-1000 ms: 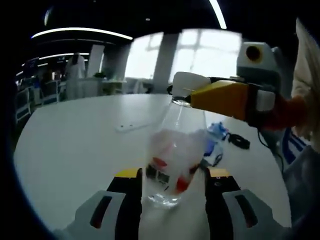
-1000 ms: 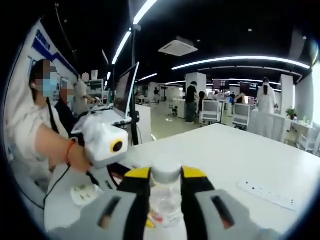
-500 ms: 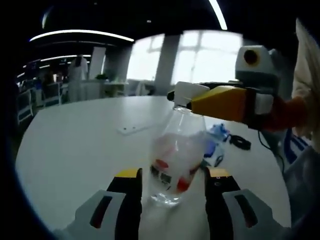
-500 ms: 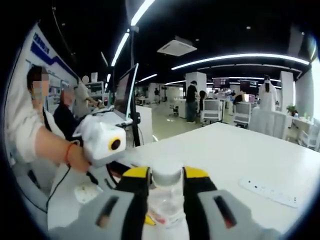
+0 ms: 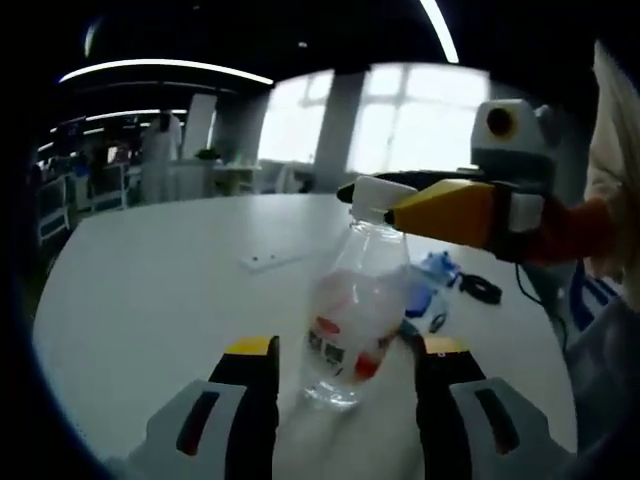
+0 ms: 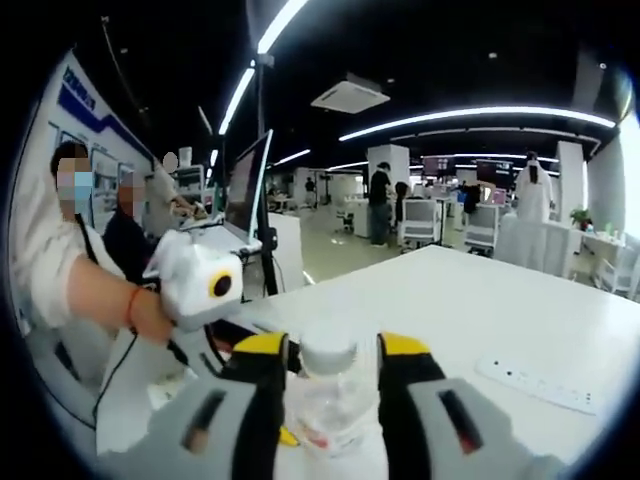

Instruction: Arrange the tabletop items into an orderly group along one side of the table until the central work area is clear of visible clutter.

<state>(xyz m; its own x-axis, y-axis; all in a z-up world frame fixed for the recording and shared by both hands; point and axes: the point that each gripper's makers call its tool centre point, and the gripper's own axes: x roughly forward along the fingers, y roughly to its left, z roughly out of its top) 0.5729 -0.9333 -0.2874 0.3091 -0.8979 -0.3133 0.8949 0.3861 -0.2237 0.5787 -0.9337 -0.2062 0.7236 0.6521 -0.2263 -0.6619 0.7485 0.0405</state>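
Left gripper view: my left gripper (image 5: 345,372) is standing spread, its two yellow-tipped jaws flanking the base of a clear plastic bottle with a red-and-white label (image 5: 355,320) without pressing on it. The bottle is resting on the round white table (image 5: 150,290), near the edge closest to me, leaning slightly toward the right of the view. At its white screw cap (image 5: 375,195), my right gripper (image 5: 365,200) is reaching in from the right, its yellow jaws closing around the cap. Behind the bottle, a small blue object (image 5: 432,270) and a black coiled cable (image 5: 480,286) are lying on the table; farther left, a white power strip (image 5: 268,260) is lying flat.

Right gripper view: my right gripper (image 6: 330,372) is grasping the bottle (image 6: 325,415) at its cap (image 6: 328,355), one jaw on either side. The body of my left gripper (image 6: 200,285), in my hand (image 6: 150,318), is showing at left. The power strip (image 6: 535,385) is lying at right on the table (image 6: 450,290). Beyond, a dark monitor (image 6: 245,185) is standing at the table's edge.
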